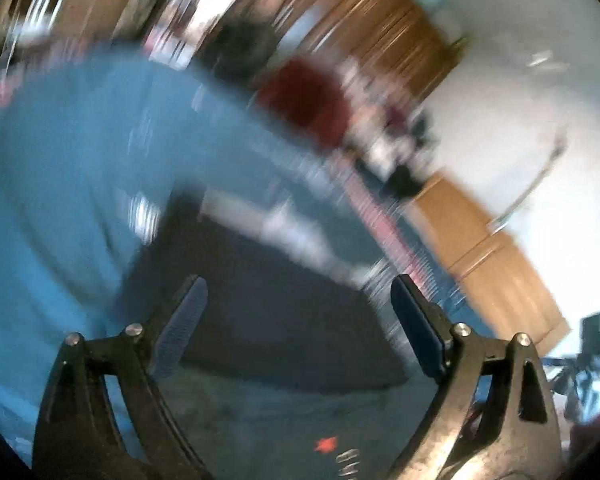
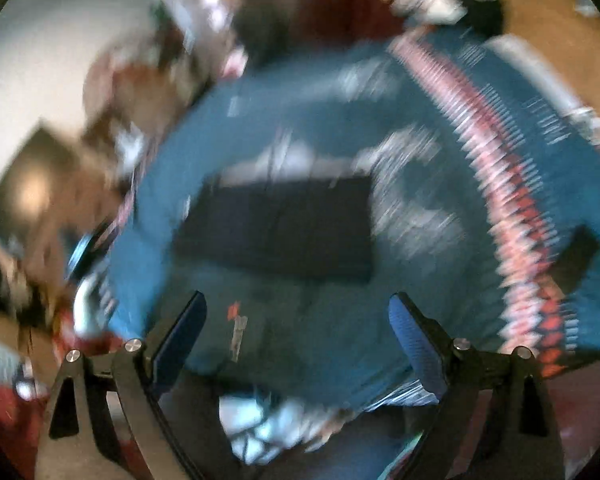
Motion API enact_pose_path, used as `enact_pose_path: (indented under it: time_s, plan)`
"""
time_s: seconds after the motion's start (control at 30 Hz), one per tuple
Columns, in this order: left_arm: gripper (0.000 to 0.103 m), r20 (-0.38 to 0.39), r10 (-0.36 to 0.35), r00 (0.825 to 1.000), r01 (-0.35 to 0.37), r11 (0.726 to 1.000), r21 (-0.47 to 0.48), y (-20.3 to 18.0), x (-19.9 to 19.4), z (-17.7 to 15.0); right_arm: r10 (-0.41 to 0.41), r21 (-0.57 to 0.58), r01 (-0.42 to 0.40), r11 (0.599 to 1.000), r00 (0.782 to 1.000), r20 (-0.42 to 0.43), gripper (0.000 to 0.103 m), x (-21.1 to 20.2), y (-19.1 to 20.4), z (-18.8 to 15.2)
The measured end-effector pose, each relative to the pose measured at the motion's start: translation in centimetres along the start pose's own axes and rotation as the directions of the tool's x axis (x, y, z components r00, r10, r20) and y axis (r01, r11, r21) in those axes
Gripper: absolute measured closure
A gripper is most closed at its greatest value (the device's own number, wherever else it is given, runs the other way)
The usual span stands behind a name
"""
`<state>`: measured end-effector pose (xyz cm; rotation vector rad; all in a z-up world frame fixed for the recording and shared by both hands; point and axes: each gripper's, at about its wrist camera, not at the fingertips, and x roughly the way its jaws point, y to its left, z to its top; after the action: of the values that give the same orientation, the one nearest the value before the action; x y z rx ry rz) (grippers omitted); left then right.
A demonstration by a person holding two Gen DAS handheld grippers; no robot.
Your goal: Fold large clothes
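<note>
While both views smear with motion, the left gripper point(image 1: 296, 300) and right gripper point(image 2: 296, 316) gape empty; the dark garment point(image 2: 276, 228) lies mid-frame on the teal spread point(image 2: 312, 100). Best steady first, then pinch near corners.

Both views badly motion-blurred. Dark garment point(image 1: 268, 320) edges smeared; folds can't be read. Print point(image 1: 348, 458) on teal garment point(image 2: 300, 340) illegible, cut by bottom edge. Background clutter point(image 1: 388, 140) unidentifiable.

Both wrist views look down, close over the blue bedspread point(image 1: 52, 184); the left is tilted toward the far wall. The 2 share a dark garment point(image 2: 284, 232).
</note>
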<state>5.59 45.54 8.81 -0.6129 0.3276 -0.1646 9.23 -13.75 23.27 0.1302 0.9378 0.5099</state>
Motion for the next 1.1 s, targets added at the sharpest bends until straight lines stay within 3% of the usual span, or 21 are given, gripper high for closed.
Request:
enact_pose_path:
  time_s: [0.07, 0.1, 0.17, 0.2, 0.33, 0.43, 0.63, 0.77, 0.87, 1.1]
  plan:
    - [0.002, 0.127, 0.013, 0.992, -0.022, 0.997, 0.072, -1.5, -4.8, 4.7, -0.092, 0.036, 0.088, 0.995, 0.989, 0.116, 0.006, -6.4, -3.2, 3.2]
    - [0.0, 0.207, 0.056, 0.977, -0.082, 0.989, 0.119, -2.2, -7.5, 7.9, -0.132, 0.042, 0.127, 0.991, 0.982, 0.139, 0.006, -8.0, -4.2, 4.5]
    - [0.001, 0.284, 0.114, 0.952, -0.157, 0.978, 0.134, -2.1, -10.4, 12.0, -0.228, 0.087, 0.216, 0.973, 0.955, 0.187, 0.006, -11.9, -7.3, 7.5]
    - [0.001, 0.324, 0.176, 0.93, -0.233, 0.961, 0.149, -2.1, -12.1, 14.8, -0.281, 0.121, 0.26, 0.958, 0.937, 0.206, 0.006, -13.6, -9.1, 8.6]
    - [0.001, 0.355, 0.365, 0.86, -0.436, 0.889, 0.142, -0.7, -14.9, 21.3, -0.373, 0.19, 0.335, 0.923, 0.898, 0.231, 0.004, -16.4, -13.8, 11.8]
    - [0.001, 0.354, 0.464, 0.812, -0.534, 0.836, 0.127, 0.4, -16.0, 23.5, -0.398, 0.21, 0.357, 0.91, 0.894, 0.204, 0.004, -15.7, -16.6, 13.0]
    - [0.001, 0.299, 0.6, 0.742, -0.651, 0.752, 0.105, 2.1, -14.5, 24.1, -0.395, 0.249, 0.352, 0.902, 0.906, 0.153, 0.004, -11.3, -18.0, 13.0]
    - [0.001, 0.212, 0.66, 0.721, -0.689, 0.715, 0.118, 2.8, -12.2, 23.7, -0.394, 0.261, 0.357, 0.897, 0.913, 0.107, 0.004, -8.6, -17.5, 12.2]
    - [0.001, 0.168, 0.669, 0.724, -0.687, 0.721, 0.088, 3.3, -11.7, 23.6, -0.39, 0.261, 0.359, 0.896, 0.917, 0.08, 0.004, -7.1, -17.3, 12.2]
    - [0.001, 0.161, 0.668, 0.726, -0.685, 0.723, 0.09, 2.7, -12.1, 23.3, -0.384, 0.241, 0.357, 0.902, 0.92, 0.076, 0.004, -5.8, -16.6, 12.1]
